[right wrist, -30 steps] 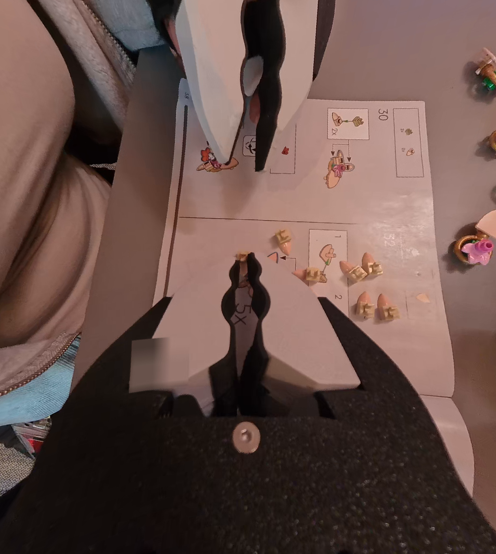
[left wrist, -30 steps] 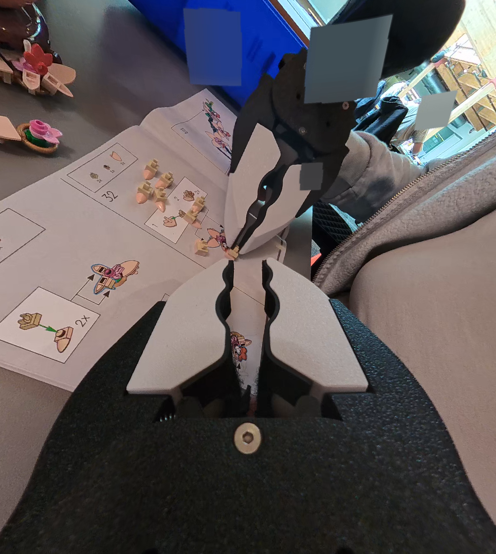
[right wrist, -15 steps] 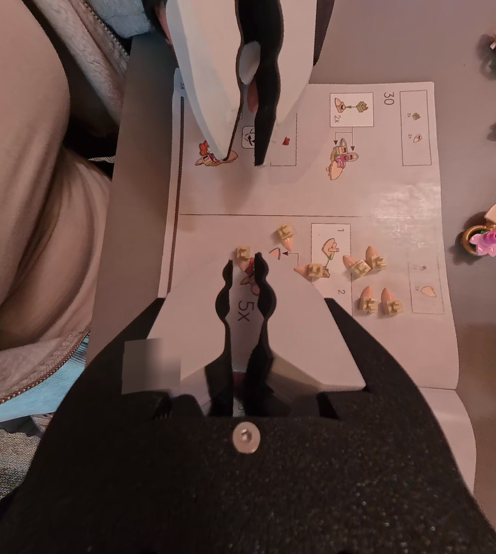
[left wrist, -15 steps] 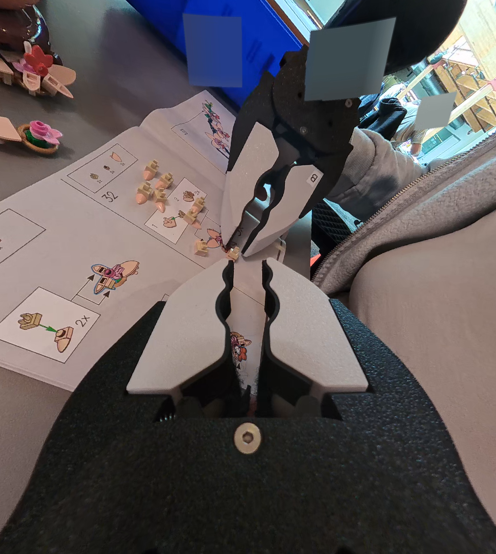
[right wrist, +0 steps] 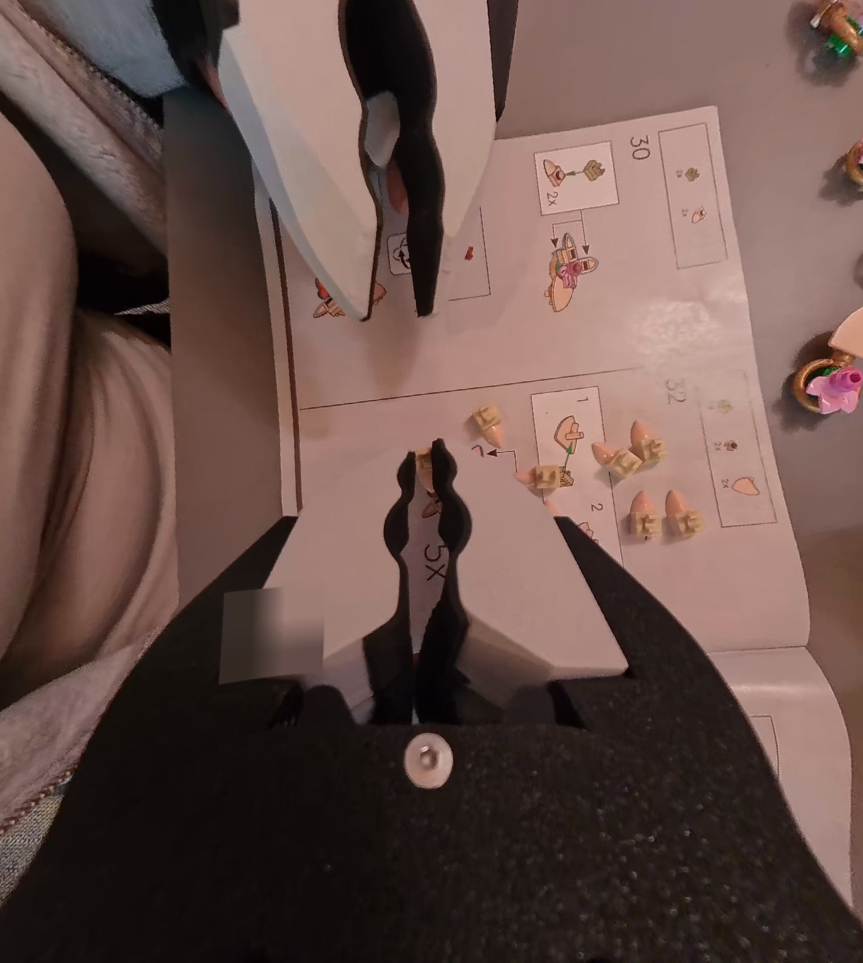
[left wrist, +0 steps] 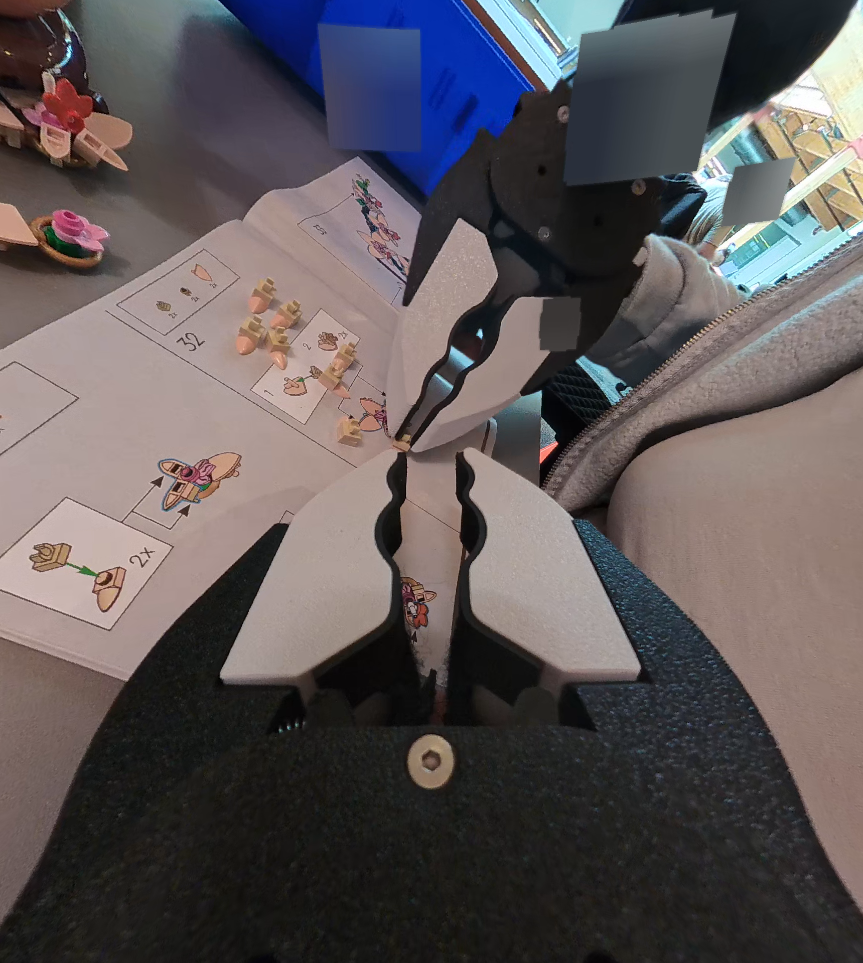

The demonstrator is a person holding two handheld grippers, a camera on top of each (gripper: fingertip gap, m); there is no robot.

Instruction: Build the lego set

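Two grippers met over the booklet (right wrist: 627,338): right gripper (right wrist: 424,458) pinched a small tan-and-peach piece (right wrist: 425,464); left gripper (left wrist: 429,458) hovered with jaws apart, gripping nothing. Squeezing gently would likely suit so small a piece.

Each gripper, the left gripper (left wrist: 429,458) and the right gripper (right wrist: 425,451), has a grainy black body with one silver hex screw (left wrist: 430,760) at its middle. Two pale grey wedge-shaped fingers (left wrist: 325,568) are lined with wavy black pads (right wrist: 447,500) (scalloped along the inner edge). The person wears a grey fleece jacket (left wrist: 763,375) with a brass-coloured zip.
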